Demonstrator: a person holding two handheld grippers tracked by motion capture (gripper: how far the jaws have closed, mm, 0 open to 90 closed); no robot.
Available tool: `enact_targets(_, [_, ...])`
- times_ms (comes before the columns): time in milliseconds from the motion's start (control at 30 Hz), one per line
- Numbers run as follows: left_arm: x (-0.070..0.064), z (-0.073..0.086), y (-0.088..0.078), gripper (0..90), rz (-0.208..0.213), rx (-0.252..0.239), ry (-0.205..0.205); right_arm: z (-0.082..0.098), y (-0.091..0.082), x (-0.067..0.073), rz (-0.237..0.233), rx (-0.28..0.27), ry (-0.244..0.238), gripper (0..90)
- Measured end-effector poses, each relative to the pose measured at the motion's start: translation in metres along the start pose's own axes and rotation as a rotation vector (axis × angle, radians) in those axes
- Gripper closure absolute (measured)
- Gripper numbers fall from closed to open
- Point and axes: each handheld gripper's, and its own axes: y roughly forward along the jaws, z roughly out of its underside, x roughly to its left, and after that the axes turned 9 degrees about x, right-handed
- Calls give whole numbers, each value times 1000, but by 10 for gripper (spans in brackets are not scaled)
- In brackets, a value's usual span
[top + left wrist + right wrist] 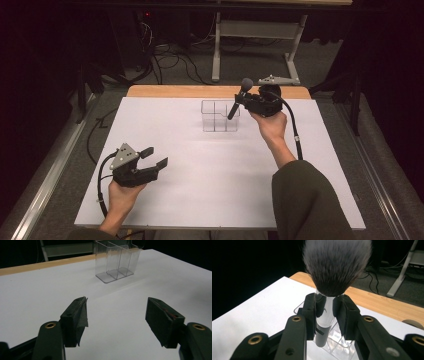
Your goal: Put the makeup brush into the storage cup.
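Fingers of the right gripper (246,100) are clamped on the silver ferrule of a makeup brush (329,287), holding it over the far right part of the tabletop (210,195). Its handle slants down toward the clear divided organizer (216,117) just left of the gripper; whether the tip touches the organizer I cannot tell. The brush has a wide, rounded head of grey-white bristles with dark tips and a dark handle below the ferrule. Nearer the person, the left gripper (154,157) rests low over the white tabletop, its fingers spread apart with nothing between them, well apart from the organizer.
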Motion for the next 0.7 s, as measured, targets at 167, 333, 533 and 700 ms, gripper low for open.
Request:
enact_targets(167, [0, 0, 0, 341, 1, 2, 1, -3, 5, 0, 7, -3, 11, 728])
enact_targets(333, [1, 0, 1, 343, 4, 4, -1, -4, 10, -1, 20, 1, 17, 728])
enact_targets(533, [0, 0, 0, 344, 6, 3, 1, -5, 11, -1, 33, -4, 19, 727])
enact_targets(700, [0, 0, 0, 344, 7, 2, 1, -7, 13, -4, 55, -3, 22, 727])
